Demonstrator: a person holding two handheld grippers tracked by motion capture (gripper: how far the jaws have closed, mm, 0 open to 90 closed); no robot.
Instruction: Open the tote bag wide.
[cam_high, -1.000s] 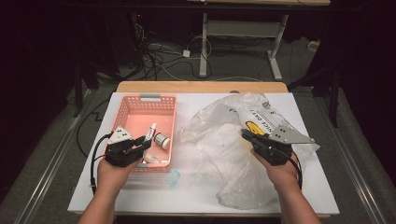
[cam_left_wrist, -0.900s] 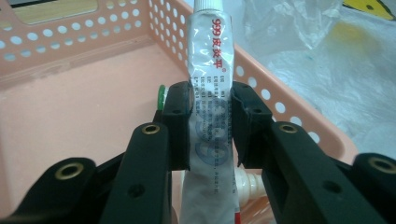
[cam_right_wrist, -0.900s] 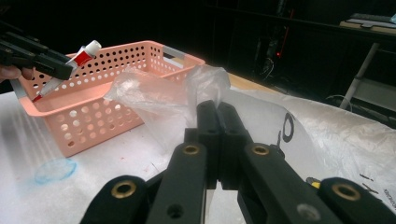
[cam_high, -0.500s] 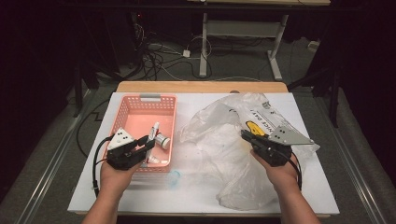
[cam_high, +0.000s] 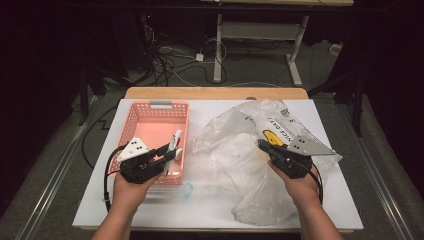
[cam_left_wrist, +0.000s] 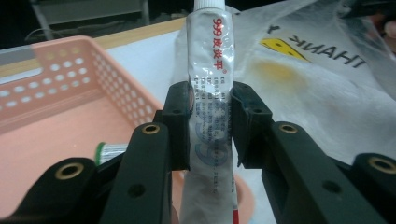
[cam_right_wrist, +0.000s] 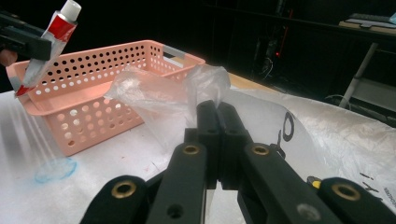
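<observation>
- You are holding a white ointment tube between the fingers of your left gripper; the two black pads are pressing on the tube's middle from either side, closed only as far as its width allows, with the white cap pointing away from you.
- Your right gripper is pinching a fold of the clear plastic bag, its fingers closed tight together on the film and lifting a flap of it off the worktop.
- Just beyond your left hand, the tube is hanging above the near right corner of the pink basket, clear of its floor and tilted toward the bag.
- Inside the basket, a small green-capped item is lying on the floor, low behind the fingers; what it is cannot be told.
- Across the middle of the worktop, the bag, printed with a yellow face and dark lettering, is sprawling in loose, crumpled folds well apart from the basket's side wall.
- By all appearances, you are carrying the tube out of the basket toward the bag while holding the bag's mouth up.
- The next move is calling for a wider, steadier opening on the right and a level carry across the gap, cap first, before the left fingers are letting go.
</observation>
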